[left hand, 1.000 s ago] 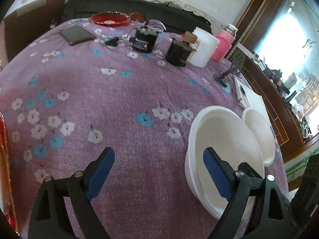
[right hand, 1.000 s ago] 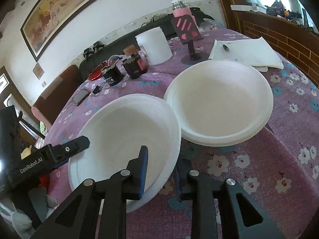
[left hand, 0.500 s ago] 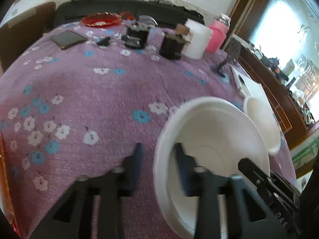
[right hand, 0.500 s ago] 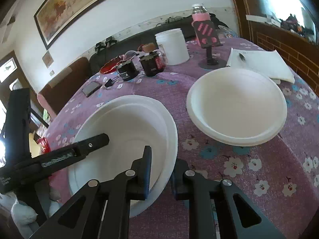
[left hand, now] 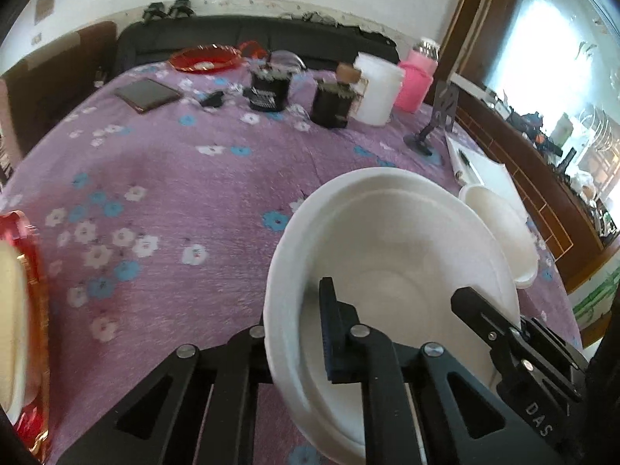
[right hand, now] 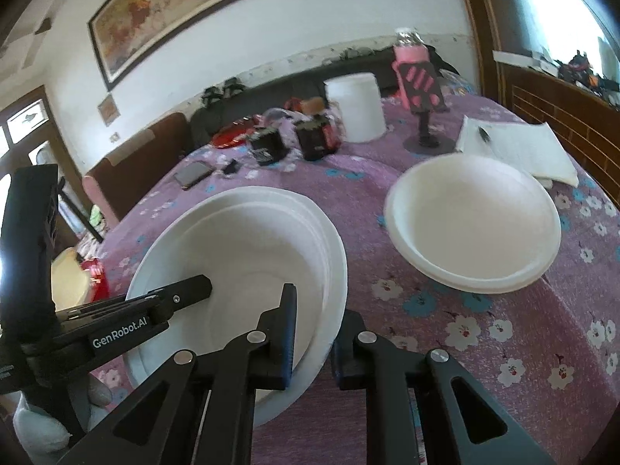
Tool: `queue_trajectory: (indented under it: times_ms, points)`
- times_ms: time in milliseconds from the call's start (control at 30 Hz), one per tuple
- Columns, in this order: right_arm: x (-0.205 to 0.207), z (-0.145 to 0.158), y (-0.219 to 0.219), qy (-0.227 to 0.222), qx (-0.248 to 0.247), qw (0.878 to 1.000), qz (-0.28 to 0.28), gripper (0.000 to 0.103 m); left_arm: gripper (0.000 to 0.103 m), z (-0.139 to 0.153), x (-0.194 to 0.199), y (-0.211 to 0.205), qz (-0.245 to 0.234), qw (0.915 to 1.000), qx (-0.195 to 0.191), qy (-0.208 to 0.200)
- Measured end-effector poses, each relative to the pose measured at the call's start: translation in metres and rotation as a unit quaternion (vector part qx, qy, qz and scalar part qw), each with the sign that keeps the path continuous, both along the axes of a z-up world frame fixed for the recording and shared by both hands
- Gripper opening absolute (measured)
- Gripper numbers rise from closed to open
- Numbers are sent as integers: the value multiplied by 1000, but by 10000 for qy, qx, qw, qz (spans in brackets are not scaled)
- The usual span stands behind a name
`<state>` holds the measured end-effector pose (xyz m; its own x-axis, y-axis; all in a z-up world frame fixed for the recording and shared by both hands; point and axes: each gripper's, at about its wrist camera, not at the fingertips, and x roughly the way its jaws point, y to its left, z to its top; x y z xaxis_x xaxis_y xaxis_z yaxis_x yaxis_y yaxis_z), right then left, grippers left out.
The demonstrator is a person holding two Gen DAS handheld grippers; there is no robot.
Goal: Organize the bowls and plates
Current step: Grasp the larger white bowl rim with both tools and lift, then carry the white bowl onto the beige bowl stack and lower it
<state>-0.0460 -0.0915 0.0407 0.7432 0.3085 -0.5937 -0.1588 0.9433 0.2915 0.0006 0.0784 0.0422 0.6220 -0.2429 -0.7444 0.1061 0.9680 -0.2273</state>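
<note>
Table (right hand: 503,348), round, under purple flowered cloth; clutter of jars, tub and phone at the far side.

Near stack of white bowls (right hand: 248,255): several nested, sitting toward the near edge of the table, left of the second stack. Looks like thin foam or paper ware, so judged very light, slightly flexible, easily dented or cracked at the lip. Rim is the only sensible hold; nested pieces may slip apart or lift unevenly if pinched on one side only.

Second stack of white bowls (right hand: 472,228): apart from the first, to its right, near the white notepad (right hand: 515,147). Untouched by either tool.

Left hand-held gripper (left hand: 298,333): closed over the near stack's rim, one finger inside the bowl, the other outside beneath the lip.

Right hand-held gripper (right hand: 314,333): likewise clamped across the rim on the opposite side, blue-padded finger inside, other finger outside.

Two-sided hold seems suited to carrying the stack level.
</note>
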Motion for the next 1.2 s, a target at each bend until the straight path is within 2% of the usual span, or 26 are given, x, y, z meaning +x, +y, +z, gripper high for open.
queue_trajectory:
  times_ms: [200, 367, 667, 767, 967, 1100, 1200]
  points:
    - [-21, 24, 21, -127, 65, 9997, 222, 16, 10, 29, -36, 23, 118, 9997, 124, -158]
    - [-38, 50, 47, -309, -100, 9984, 455, 16, 10, 59, -62, 45, 343, 9985, 219, -370]
    - [-18, 103, 130, -519, -142, 9919, 1152, 16, 10, 112, -65, 127, 1019, 9932, 254, -509]
    - [-5, 102, 163, -373, -174, 9895, 1386, 17, 10, 111, -59, 159, 1289, 9909, 175, -355]
    - [10, 72, 203, 112, -329, 9871, 1565, 17, 10, 73, -47, 199, 1567, 9871, -205, 259]
    - [7, 69, 209, 100, -392, 9863, 1600, 17, 10, 71, -52, 204, 1635, 9859, -267, 234]
    - [1, 81, 212, -66, -424, 9852, 1660, 17, 10, 85, -62, 207, 1660, 9858, -243, 32]
